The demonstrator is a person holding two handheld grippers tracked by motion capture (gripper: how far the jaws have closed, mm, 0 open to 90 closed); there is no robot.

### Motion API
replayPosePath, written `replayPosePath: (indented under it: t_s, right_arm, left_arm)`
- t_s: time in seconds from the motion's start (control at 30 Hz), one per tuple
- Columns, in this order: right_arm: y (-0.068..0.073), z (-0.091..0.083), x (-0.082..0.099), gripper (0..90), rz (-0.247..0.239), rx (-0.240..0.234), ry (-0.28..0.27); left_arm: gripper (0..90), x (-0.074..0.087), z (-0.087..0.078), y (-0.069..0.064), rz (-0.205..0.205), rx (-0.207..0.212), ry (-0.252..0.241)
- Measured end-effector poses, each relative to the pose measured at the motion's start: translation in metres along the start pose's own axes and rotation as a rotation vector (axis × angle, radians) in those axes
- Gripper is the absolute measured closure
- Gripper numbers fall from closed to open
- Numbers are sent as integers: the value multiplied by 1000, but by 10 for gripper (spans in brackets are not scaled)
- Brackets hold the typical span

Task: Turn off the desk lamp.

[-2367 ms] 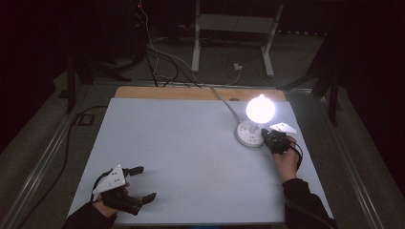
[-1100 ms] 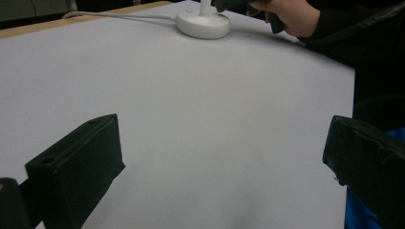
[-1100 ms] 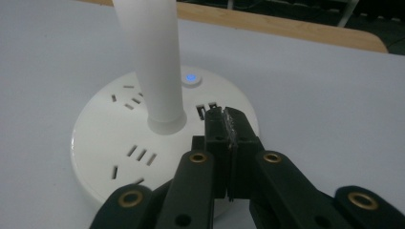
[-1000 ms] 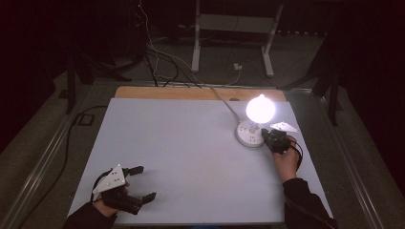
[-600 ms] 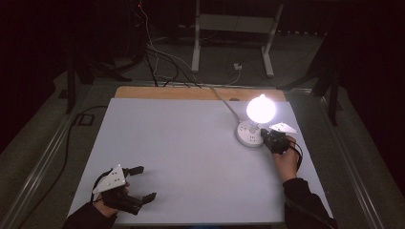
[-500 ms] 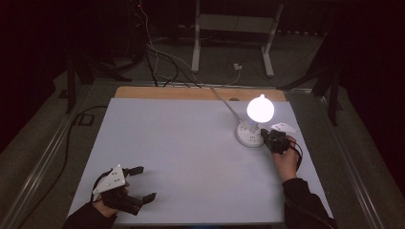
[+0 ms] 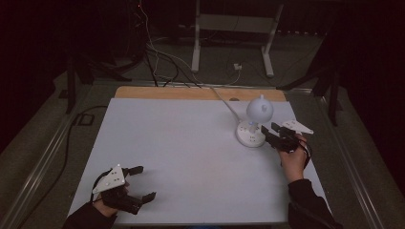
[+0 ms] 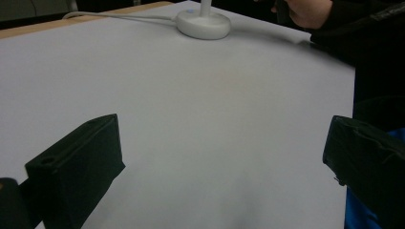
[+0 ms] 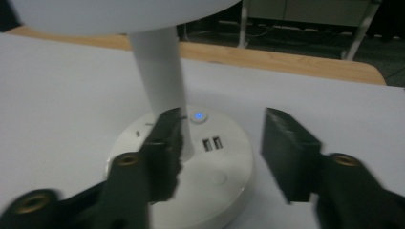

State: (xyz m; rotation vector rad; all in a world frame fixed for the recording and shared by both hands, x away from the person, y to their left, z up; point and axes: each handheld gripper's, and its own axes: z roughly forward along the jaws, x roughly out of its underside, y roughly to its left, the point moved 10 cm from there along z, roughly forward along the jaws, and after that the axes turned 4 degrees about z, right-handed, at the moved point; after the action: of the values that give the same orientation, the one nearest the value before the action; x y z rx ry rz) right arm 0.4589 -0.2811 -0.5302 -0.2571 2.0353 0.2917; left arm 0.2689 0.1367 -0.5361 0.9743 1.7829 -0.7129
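A white desk lamp (image 7: 259, 110) with a round head stands unlit at the table's right rear on its disc base (image 7: 248, 135). My right gripper (image 7: 269, 129) is open, its jaws low over the base's right side. In the right gripper view the right gripper (image 9: 224, 121) straddles the base (image 9: 224, 176) just short of the stem (image 9: 160, 67). A small button (image 9: 198, 116) glows blue beside two USB ports (image 9: 212, 143). My left gripper (image 7: 147, 182) rests open at the front left, and the left gripper (image 8: 224, 152) holds nothing.
The lamp's cable (image 7: 224, 101) runs back over the wooden rear edge (image 7: 191, 93) of the white table (image 7: 181, 138). A metal stand (image 7: 229, 28) and floor cables lie beyond. A person's hand (image 8: 305, 9) shows near the lamp base (image 8: 203, 24).
The lamp's head glowed brightly in the earlier frames and is dark now. My right gripper has stayed at the base; the left gripper has not moved.
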Motion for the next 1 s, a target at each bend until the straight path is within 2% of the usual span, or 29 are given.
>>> replayPosePath:
  t_s: [0.07,0.17,0.23,0.37,0.5,0.6,0.83,1.0]
  right_arm:
    - [1,-2,2,370,16,-5,25]
    - [4,-6,3,259,51,-22,36]
    - [8,-8,4,153,61,-48,39]
    - [21,-15,5,22,69,-131,50]
    - [36,-26,11,6,67,-212,86]
    - [46,-34,16,0,66,-251,105]
    - [59,-47,34,1,17,-273,122]
    - [70,-59,41,1,13,-318,110]
  left_arm:
    - [4,-1,0,0,-2,0,-5]
    - [4,-1,-1,0,-2,-2,-7]
    - [4,-1,-1,0,-1,-1,-6]
    - [4,-1,-1,0,-2,-1,-7]
    - [4,-2,-2,0,-2,2,-12]
    - [4,-1,-2,-1,1,3,-9]
    - [4,-2,-2,-1,-1,3,-13]
    - [4,-1,-2,-1,1,2,-10]
